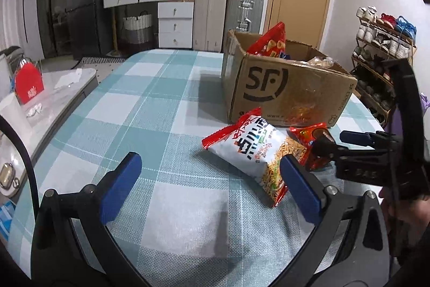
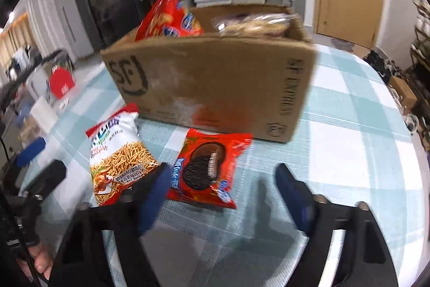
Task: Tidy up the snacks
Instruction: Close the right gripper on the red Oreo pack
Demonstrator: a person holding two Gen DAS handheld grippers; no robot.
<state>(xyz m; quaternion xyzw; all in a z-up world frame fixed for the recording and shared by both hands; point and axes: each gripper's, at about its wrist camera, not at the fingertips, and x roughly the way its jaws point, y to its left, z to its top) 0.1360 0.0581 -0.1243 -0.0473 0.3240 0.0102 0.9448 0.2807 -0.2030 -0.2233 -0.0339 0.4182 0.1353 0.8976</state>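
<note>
A cardboard SF box (image 1: 285, 88) (image 2: 215, 85) stands on the checked table and holds a red snack bag (image 1: 270, 43) (image 2: 168, 18) and a clear bag of pastries (image 2: 255, 23). In front of it lie a white noodle-snack bag (image 1: 258, 149) (image 2: 118, 155) and a red Oreo pack (image 1: 311, 141) (image 2: 209, 168). My left gripper (image 1: 209, 166) is open and empty, just left of the white bag. My right gripper (image 2: 223, 179) is open, low over the Oreo pack, its left finger between the two packs. It shows in the left wrist view (image 1: 349, 141).
The table (image 1: 150, 109) has a blue-white checked cloth. A red gift box (image 1: 28, 88) sits on a side counter to the left. Suitcases (image 1: 242, 12), drawers and a door stand behind. A shoe rack (image 1: 381, 45) is at the right.
</note>
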